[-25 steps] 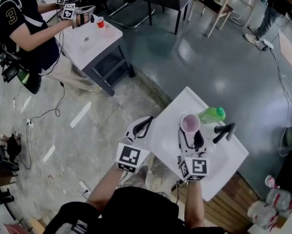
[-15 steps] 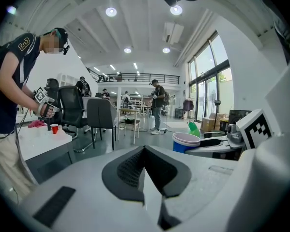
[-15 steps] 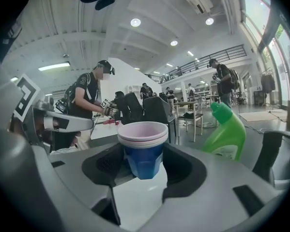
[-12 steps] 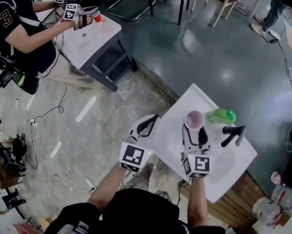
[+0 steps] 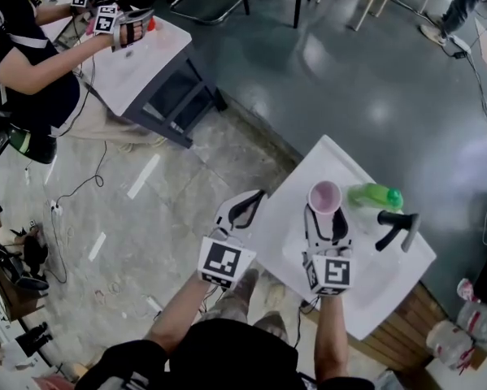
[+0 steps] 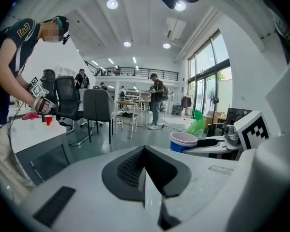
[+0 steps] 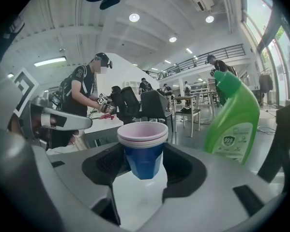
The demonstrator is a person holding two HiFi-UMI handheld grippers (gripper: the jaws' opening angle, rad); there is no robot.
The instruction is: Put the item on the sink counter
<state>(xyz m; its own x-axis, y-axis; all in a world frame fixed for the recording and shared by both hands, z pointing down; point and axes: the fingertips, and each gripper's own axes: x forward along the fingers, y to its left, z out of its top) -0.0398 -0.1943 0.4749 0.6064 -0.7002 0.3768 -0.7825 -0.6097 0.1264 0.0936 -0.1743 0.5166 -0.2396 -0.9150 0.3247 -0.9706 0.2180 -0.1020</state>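
Note:
A blue cup with a pink rim (image 5: 324,195) (image 7: 144,151) stands upright between the jaws of my right gripper (image 5: 325,214) (image 7: 144,167), which is shut on its sides. The cup is over the white sink counter (image 5: 308,169), just left of the green bottle (image 5: 375,195) (image 7: 233,117). My left gripper (image 5: 243,208) (image 6: 145,170) hovers beside the counter's left edge with its pads together and nothing in them. From the left gripper view the cup (image 6: 183,141) shows to the right.
A black faucet (image 5: 397,227) rises at the counter's right, past the bottle. Across the floor at the upper left, another person (image 5: 23,47) works with grippers at a white table (image 5: 145,55) bearing a red cup. Cables (image 5: 72,193) lie on the floor at left.
My right gripper still holds the cup in nearly the same spot by the bottle. Only the head view has drifted slightly; the left gripper stays put.

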